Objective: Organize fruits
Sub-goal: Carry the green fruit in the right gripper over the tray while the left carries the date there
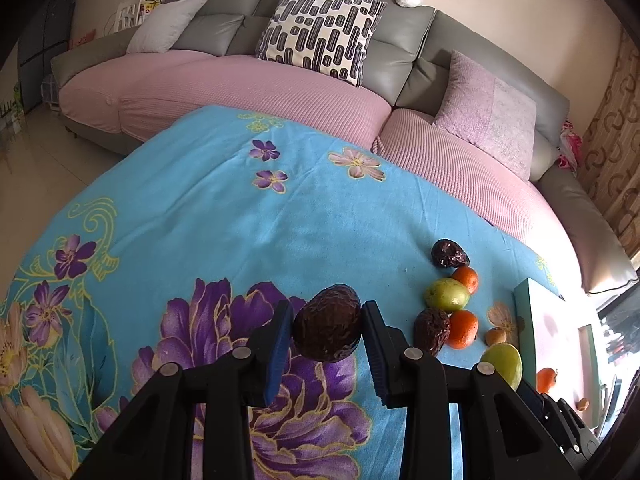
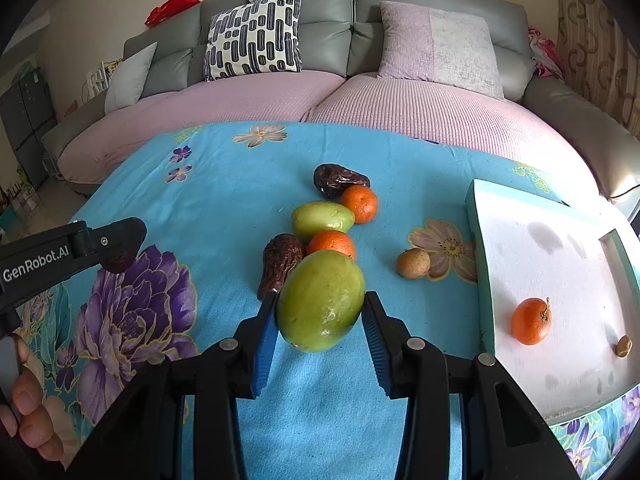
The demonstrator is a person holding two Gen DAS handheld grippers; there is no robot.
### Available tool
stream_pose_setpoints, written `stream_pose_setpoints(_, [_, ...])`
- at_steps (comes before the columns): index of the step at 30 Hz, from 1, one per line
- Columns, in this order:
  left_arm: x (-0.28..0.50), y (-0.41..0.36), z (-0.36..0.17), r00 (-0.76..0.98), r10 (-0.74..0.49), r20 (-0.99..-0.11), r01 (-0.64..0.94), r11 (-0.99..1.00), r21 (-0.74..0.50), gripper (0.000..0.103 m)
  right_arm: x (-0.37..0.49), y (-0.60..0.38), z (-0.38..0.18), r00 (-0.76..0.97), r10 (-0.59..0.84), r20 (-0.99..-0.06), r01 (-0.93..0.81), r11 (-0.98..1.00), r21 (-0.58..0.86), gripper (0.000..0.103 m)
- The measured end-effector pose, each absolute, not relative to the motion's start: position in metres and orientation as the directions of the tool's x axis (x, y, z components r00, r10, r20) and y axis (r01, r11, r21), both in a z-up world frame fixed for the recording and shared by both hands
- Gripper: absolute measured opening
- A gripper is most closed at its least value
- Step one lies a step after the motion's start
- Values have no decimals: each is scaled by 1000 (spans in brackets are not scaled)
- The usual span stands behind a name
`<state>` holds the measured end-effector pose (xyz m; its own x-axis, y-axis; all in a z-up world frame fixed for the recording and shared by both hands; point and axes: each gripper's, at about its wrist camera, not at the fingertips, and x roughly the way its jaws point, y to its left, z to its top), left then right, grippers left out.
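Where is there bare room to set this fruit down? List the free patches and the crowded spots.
Free: most of the white tray, apart from an orange and a small brown fruit near its right corner; also the blue cloth toward the sofa. Crowded: the fruit cluster ahead of the right claw.

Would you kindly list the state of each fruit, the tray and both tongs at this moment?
Left tongs: shut on a dark wrinkled fruit, lifted off the cloth.
Right tongs: shut on a large green fruit.
Tray: holds one orange and a small brown fruit.
Loose fruits on the cloth: two oranges, one green, two dark, one brown, ungrasped.
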<state>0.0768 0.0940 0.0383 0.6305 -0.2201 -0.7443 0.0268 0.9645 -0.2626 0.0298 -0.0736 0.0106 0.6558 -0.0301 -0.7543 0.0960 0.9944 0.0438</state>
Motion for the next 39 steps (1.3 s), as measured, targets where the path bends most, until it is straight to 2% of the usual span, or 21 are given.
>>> stream_pose_setpoints(12, [67, 47, 48, 639, -238, -732, 123, 970, -207, 37, 14, -129, 30, 690, -80, -720, 198, 977, 81, 43])
stream_pose_setpoints(22, [43, -27, 52, 607, -334, -721, 295, 937, -186, 37, -12, -189, 38, 684, -165, -710, 315, 946, 84, 43])
stream_pose_setpoints(30, [29, -61, 53, 592, -386, -708, 376, 909, -182, 37, -41, -251, 38, 628, -285, -724, 451, 891, 41, 43])
stream_pose_setpoints(39, [8, -104, 50, 545, -449, -708, 480, 860, -175, 37, -71, -300, 40, 574, -349, -740, 550, 834, 34, 43])
